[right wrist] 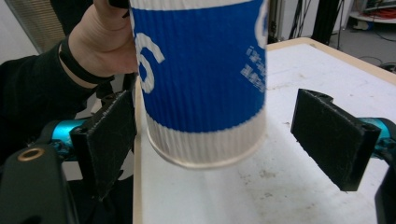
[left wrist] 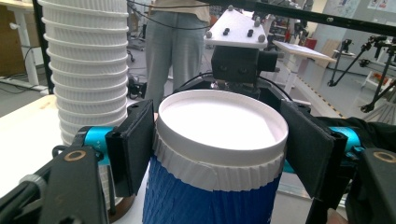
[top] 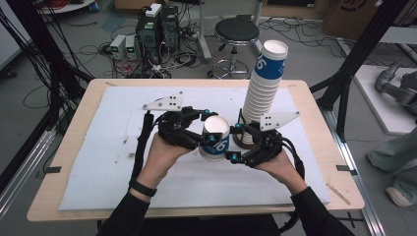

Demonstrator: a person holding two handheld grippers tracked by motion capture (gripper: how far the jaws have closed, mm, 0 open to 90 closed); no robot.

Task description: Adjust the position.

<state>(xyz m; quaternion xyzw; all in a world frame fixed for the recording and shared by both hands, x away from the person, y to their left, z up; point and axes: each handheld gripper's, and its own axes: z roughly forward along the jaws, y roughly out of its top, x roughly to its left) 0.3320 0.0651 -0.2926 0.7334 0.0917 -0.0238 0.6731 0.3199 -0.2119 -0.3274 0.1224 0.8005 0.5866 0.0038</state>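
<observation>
Cup (top: 215,139) upright, clamped at its rim in my left gripper (top: 209,129); right gripper (top: 235,142) spread loose around its base.

Cup (top: 215,140): blue ribbed sleeve, white rim, white print. Cup stack (top: 263,96): white, blue top.

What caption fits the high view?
Left gripper holds a blue cup beside the tall cup stack.
</observation>
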